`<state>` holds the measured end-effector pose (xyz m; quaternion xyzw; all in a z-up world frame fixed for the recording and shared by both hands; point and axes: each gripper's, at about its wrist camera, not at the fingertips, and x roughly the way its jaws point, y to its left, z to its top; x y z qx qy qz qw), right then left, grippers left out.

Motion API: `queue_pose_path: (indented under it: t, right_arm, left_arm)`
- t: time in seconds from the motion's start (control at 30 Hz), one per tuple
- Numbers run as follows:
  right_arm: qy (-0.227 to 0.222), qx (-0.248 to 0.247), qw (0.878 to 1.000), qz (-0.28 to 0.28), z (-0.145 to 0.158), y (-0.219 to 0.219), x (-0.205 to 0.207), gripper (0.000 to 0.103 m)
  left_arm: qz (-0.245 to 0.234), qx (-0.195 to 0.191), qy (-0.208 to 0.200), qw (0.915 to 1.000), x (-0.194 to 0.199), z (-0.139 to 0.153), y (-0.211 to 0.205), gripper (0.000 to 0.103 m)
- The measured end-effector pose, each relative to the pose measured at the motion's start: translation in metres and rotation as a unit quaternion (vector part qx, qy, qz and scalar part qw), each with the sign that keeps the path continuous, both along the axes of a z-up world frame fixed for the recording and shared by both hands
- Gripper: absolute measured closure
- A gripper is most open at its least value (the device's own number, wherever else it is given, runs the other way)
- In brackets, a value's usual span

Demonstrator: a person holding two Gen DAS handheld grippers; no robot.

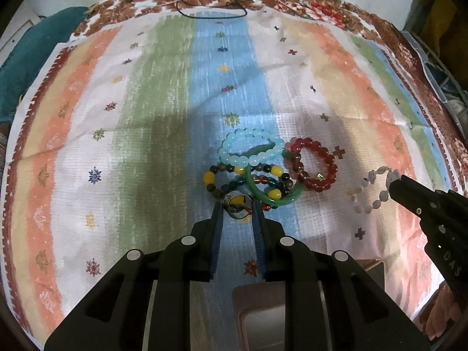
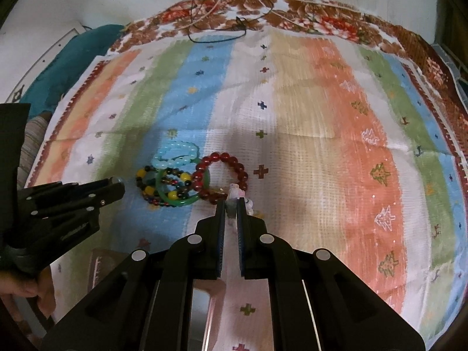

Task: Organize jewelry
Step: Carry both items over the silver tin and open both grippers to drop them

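Note:
A pile of bracelets lies on the striped cloth (image 1: 146, 122): a light blue bead bracelet (image 1: 234, 149), a green bangle (image 1: 257, 188), a dark bracelet with yellow beads (image 1: 276, 171) and a red bead bracelet (image 1: 321, 152). My left gripper (image 1: 237, 206) holds a metal ring (image 1: 238, 201) between its fingertips at the pile's near edge. My right gripper (image 2: 231, 203) is shut on a white bead bracelet (image 1: 373, 187), right of the red bracelet (image 2: 225, 158). The pile also shows in the right wrist view (image 2: 172, 181).
A thin black cord (image 1: 210, 14) lies at the cloth's far edge on a floral brown border (image 1: 321, 5). A teal cloth (image 1: 35, 49) is bunched at the far left. A box (image 1: 260, 316) sits under my left gripper.

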<state>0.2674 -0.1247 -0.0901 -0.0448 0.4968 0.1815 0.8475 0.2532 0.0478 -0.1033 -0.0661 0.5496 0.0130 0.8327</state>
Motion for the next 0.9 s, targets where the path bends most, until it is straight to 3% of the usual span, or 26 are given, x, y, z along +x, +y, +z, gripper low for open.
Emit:
queue_pose_path:
  t: [0.23,0.33,0.9]
  right_arm:
    - [-0.025,0.007,1.0,0.011,0.02,0.006,-0.022,0.094]
    - [-0.036,0.007,0.999,0.016,0.026,0.008,-0.03,0.094]
    - [-0.056,0.037,0.997,0.027,0.047,0.003,-0.063,0.094]
  left_arm:
    - [0.002,-0.003,-0.022,0.9998,-0.017,0.022,-0.003,0.083]
    - [-0.007,0.023,-0.042,0.9988,-0.027,0.035,-0.01,0.083]
    - [-0.035,0.018,-0.064,0.9972,-0.062,0.055,-0.025,0.083]
